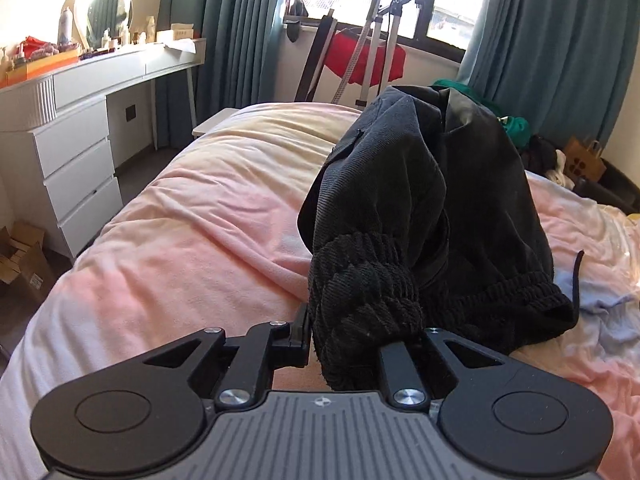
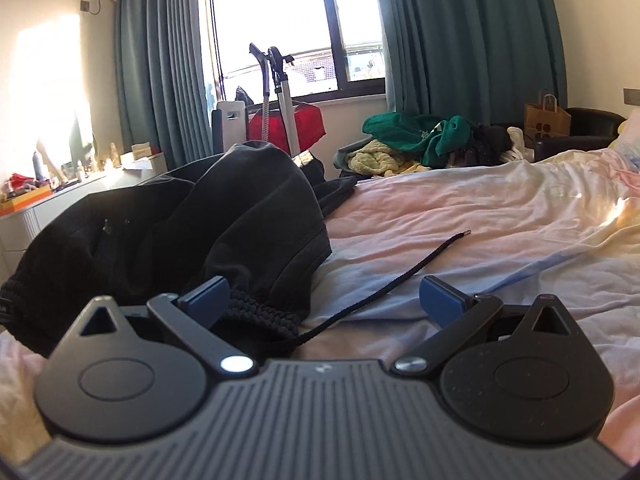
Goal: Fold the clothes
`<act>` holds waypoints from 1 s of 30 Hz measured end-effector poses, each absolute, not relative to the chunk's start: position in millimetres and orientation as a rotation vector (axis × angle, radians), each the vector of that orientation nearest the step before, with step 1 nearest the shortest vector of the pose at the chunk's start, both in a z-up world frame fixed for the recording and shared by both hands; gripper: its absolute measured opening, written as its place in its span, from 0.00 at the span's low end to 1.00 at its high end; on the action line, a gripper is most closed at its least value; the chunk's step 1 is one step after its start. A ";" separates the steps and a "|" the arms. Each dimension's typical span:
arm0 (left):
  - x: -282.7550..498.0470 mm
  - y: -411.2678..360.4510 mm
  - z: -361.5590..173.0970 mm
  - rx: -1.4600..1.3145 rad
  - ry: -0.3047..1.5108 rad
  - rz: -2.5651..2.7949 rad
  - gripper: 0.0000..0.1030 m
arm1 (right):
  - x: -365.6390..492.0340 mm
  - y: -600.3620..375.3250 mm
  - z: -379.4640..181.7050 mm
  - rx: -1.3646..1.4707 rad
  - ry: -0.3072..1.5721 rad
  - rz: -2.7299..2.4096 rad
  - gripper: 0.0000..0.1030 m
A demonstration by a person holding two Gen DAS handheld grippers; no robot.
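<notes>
A black pair of corduroy trousers [image 1: 420,200] with a ribbed elastic waistband [image 1: 360,280] lies bunched on the pink bed cover [image 1: 200,208]. My left gripper [image 1: 358,332] is shut on a thick bunch of that waistband, and the fabric hides its right finger. In the right wrist view the same garment [image 2: 180,220] lies heaped at the left. My right gripper [image 2: 322,298] stands open just above the cover, its blue pads [image 2: 204,296] wide apart. The left pad sits beside the waistband edge [image 2: 260,316]. The black drawstring [image 2: 400,276] runs loose between the jaws.
A white dresser [image 1: 80,140] with cluttered top stands left of the bed, with cardboard boxes [image 1: 20,260] on the floor. Beyond the bed are a pile of green and yellow clothes [image 2: 420,136], a paper bag [image 2: 546,118] and a red-covered stand [image 1: 364,60] by the window.
</notes>
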State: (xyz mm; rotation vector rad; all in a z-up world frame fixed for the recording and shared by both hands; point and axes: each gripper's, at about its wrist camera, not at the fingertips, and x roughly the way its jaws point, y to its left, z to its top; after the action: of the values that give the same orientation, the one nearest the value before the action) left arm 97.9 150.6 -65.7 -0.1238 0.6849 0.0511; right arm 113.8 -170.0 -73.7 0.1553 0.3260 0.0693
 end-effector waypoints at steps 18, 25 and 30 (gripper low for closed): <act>70.3 109.0 -43.7 0.213 0.572 0.115 0.77 | 125.8 -168.6 -86.0 0.214 0.391 0.084 1.00; 64.4 88.7 -44.0 0.347 0.507 0.121 0.77 | 125.2 -176.9 -86.1 0.256 0.405 0.062 1.00; 61.8 80.1 -46.3 0.402 0.478 0.116 0.77 | 128.3 -181.3 -91.0 0.285 0.432 0.044 1.00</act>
State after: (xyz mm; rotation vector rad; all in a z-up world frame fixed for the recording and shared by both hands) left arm 61.8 80.1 -46.3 0.4016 0.4777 0.1163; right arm 128.3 -181.3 -91.0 0.2852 0.4324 0.0445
